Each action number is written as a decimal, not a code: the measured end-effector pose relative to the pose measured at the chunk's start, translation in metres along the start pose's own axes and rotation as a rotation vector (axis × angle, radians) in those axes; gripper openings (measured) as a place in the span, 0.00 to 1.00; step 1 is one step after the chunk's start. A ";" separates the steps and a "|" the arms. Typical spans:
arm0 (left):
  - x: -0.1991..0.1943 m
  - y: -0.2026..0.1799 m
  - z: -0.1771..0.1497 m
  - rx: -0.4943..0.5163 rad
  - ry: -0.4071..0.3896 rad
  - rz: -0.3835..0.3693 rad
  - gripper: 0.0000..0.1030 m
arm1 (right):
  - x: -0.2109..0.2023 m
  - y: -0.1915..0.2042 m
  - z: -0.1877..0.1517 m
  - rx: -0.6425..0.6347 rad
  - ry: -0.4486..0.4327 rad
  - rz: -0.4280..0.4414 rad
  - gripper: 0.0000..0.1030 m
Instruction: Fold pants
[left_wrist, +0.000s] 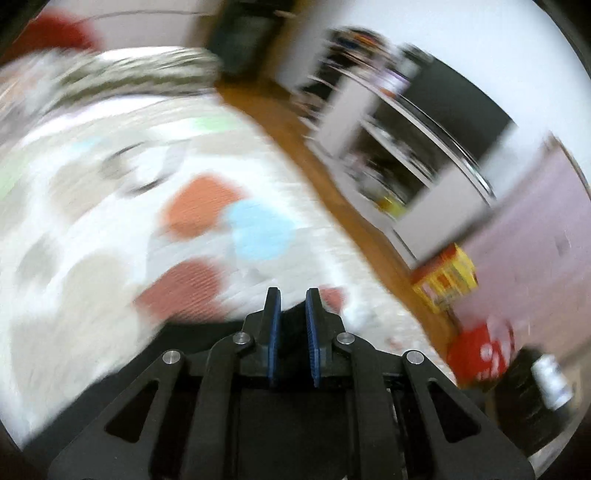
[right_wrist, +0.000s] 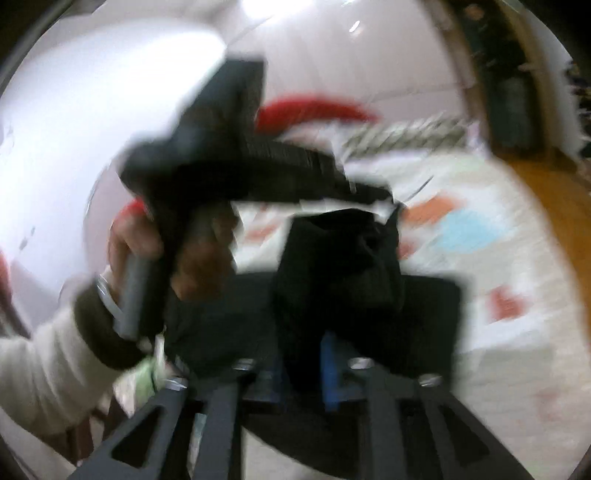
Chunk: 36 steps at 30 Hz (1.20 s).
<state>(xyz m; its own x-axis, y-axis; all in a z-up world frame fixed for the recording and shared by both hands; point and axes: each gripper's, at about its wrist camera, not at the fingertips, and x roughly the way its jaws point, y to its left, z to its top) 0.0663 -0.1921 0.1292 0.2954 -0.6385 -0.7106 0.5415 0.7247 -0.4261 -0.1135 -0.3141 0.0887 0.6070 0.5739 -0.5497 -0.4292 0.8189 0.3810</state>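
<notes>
White quilt with orange, blue and beige patches – that is the bed (left_wrist: 110, 221), and it fills most of both views, with wood floor (left_wrist: 332, 192) along its edge.

The pants (right_wrist: 340, 251) are black and lifted off the bed in a bunched mass, right in front of my right claw (right_wrist: 303, 365). They look soft, light and limp – they will sag wherever they are not held, and a thin fold could slide out of a loose pinch. I judge the best hold to be a firm hem or the waistband, at two corners, so the cloth hangs flat. In this bunch the long axis runs roughly up and down in the right view; which end is the waist I cannot tell through the blur.

My left hand (right_wrist: 140, 243) carries the left claw (left_wrist: 293, 295), which is clenched, its pads nearly together. Its tip meets the top edge of the pants in the right view, but whether cloth is nipped there I cannot make out.

My right claw stands partly parted with black cloth between its pads (right_wrist: 330, 369). Whether they press on it, I cannot tell.
</notes>
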 end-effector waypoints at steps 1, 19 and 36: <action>-0.010 0.018 -0.009 -0.044 -0.004 0.032 0.11 | 0.017 0.004 -0.008 0.021 0.070 0.025 0.57; -0.008 0.003 -0.111 -0.151 0.015 0.290 0.45 | -0.006 -0.027 0.014 0.005 0.048 -0.227 0.54; 0.003 0.006 -0.132 -0.167 -0.017 0.291 0.34 | 0.021 -0.034 -0.006 -0.014 0.140 -0.347 0.55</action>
<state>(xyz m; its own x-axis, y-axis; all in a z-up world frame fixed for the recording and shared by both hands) -0.0333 -0.1560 0.0508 0.4325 -0.4019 -0.8071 0.2966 0.9088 -0.2935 -0.0905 -0.3301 0.0599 0.6208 0.2552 -0.7413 -0.2239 0.9639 0.1444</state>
